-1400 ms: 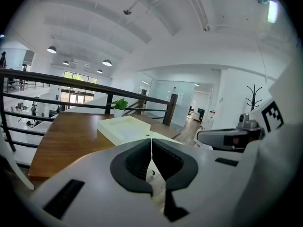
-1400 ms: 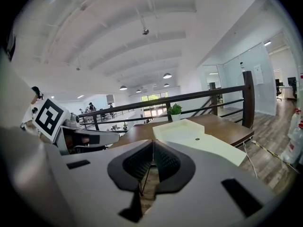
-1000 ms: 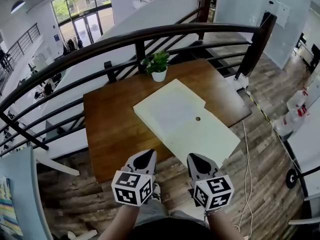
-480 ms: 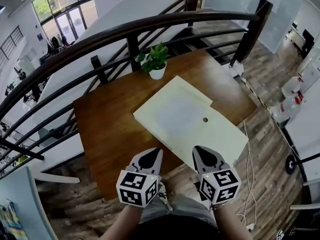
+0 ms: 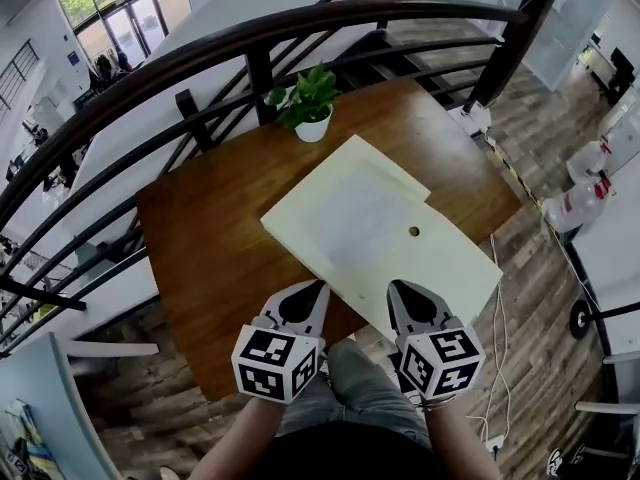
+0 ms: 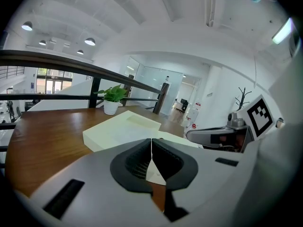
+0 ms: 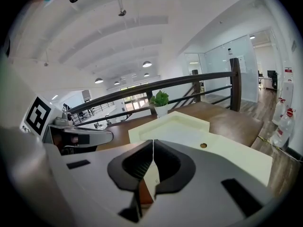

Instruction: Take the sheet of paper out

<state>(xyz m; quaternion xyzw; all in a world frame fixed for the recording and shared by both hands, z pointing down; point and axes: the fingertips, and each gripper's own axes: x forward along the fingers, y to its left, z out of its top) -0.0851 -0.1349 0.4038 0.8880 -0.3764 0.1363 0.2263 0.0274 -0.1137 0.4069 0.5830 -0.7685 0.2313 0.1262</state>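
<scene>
A flat pale cream case (image 5: 440, 268) lies slantwise on the brown wooden table (image 5: 200, 238), with a small round hole (image 5: 413, 232) near its middle. A paler, whiter rectangle (image 5: 365, 218) shows in its shallow recess; I cannot tell whether it is the sheet of paper. My left gripper (image 5: 314, 290) hovers shut at the table's near edge, just left of the case's near corner. My right gripper (image 5: 398, 288) is shut over the case's near edge. Both hold nothing. The case (image 6: 118, 129) fills the left gripper view beyond the shut jaws (image 6: 151, 142), and the case (image 7: 189, 131) lies beyond the right gripper (image 7: 153, 143).
A small potted plant (image 5: 308, 118) stands at the table's far edge, against a dark curved railing (image 5: 250, 43). Wooden floor surrounds the table. A white cable (image 5: 495, 368) trails on the floor at right, near several plastic bottles (image 5: 585, 198).
Both grippers have moved forward and slightly down, from short of the table to the case's near edge. Both have stayed shut. The case has not moved.
</scene>
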